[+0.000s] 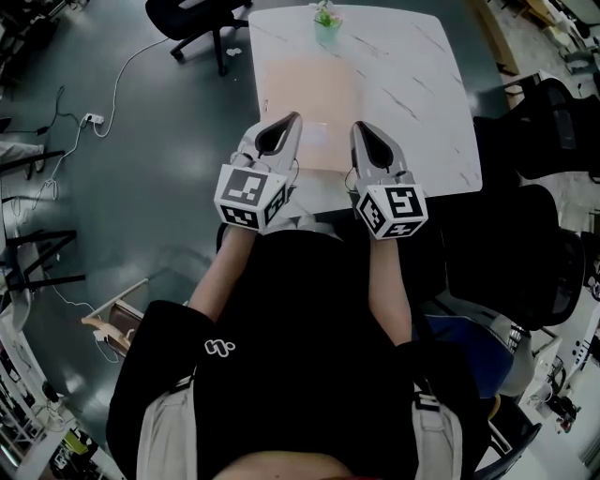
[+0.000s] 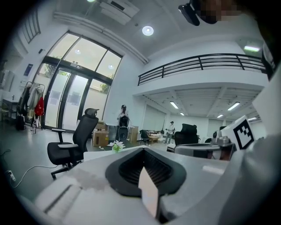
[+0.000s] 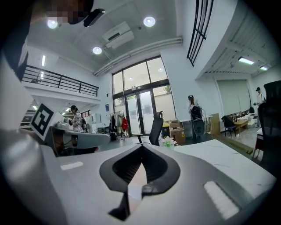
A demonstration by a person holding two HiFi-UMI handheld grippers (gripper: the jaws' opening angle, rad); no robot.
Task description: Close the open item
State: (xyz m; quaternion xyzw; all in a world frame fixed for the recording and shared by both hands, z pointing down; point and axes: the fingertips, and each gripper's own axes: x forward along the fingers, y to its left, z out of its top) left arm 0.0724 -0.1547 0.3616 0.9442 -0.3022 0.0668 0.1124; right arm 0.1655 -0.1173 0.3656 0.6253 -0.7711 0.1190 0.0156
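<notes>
Jaws of the left hand-held gripper (image 1: 292, 117) are pressed together, nothing between them. The right hand-held gripper (image 1: 358, 127) is likewise pressed together and empty. Both are held about level, side by side, over the near end of the flat pink item (image 1: 309, 89), the left inside its near-left corner, the right at its near-right edge. The item lies flat on the counter (image 1: 412, 84). Book, folder or laptop: cannot tell. No raised cover shows. Judgement: closed jaws suit pressing a cover down, not pinching, and the item may already be shut. A small plant (image 1: 326, 19) stands beyond the item's far edge.
</notes>
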